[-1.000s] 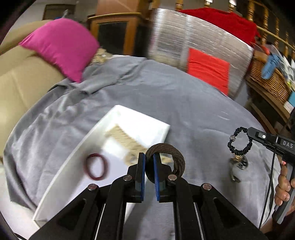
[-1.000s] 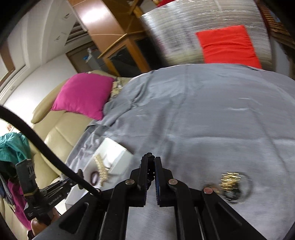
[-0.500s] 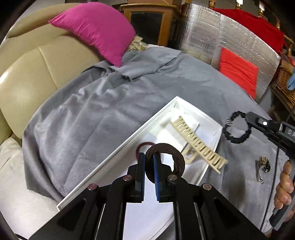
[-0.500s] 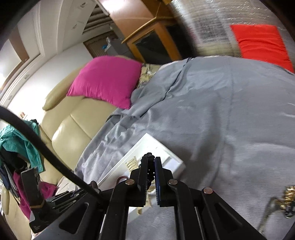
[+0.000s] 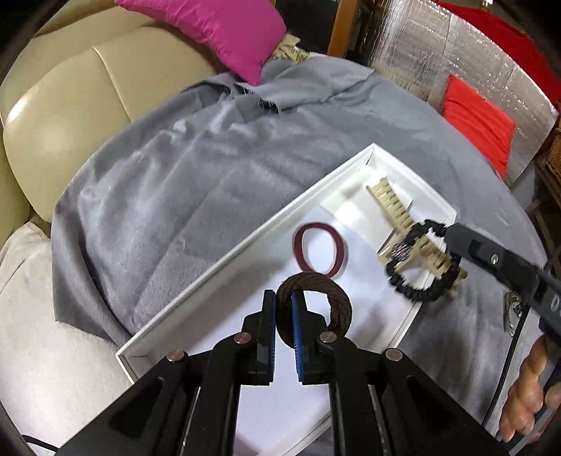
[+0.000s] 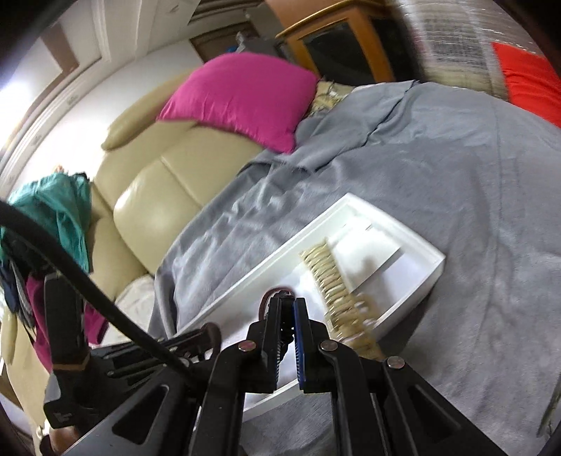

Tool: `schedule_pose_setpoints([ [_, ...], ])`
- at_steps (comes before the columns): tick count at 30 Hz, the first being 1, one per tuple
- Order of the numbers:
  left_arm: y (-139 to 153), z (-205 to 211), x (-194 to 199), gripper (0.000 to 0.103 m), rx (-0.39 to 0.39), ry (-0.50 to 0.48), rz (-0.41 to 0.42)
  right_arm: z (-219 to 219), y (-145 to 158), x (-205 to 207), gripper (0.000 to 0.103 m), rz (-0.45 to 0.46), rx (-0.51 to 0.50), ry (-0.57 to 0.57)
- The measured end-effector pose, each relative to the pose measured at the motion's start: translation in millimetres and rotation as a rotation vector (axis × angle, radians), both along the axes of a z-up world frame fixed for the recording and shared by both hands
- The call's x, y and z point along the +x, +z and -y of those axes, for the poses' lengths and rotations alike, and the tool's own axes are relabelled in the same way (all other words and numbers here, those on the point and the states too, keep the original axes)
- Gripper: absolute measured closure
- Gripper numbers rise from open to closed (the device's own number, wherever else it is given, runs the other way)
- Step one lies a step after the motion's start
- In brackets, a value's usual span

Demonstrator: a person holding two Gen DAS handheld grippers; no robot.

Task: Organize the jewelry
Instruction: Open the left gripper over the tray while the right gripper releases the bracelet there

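Over the shallow white tray (image 5: 245, 242) on fuzzy gray cloth (image 5: 168, 182): left gripper (image 5: 284, 305) pinched on a ribbed brown hair tie (image 5: 336, 301), right gripper (image 5: 447, 233) clamped on a black beaded bracelet (image 5: 413, 291), dangling above a cream comb (image 5: 392, 214).

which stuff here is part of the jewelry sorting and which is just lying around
Job: white tray, brown band in left gripper, black bracelet in right gripper, red band, comb.
Lying about: pink cushion, grey cloth, sofa.
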State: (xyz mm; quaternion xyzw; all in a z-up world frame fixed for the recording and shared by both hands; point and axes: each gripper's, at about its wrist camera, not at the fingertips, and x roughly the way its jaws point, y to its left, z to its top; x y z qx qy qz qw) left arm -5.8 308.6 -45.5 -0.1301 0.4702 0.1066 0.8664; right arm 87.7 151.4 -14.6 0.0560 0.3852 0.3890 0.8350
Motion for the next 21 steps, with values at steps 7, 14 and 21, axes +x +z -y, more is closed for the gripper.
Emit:
schedule_pose_setpoints([
  [7, -19, -6, 4, 0.094, 0.008, 0.043, -0.085, -23, -18, -7, 0.095, 0.002, -0.087, 0.036],
  [14, -28, -16, 6, 0.093, -0.015, 0.084, -0.132, -38, -27, -10, 0.086, 0.011, -0.171, 0.055],
  [21, -13, -9, 6, 0.078, 0.029, 0.098, -0.074, -11, -6, -13, 0.046, 0.029, -0.05, 0.031],
])
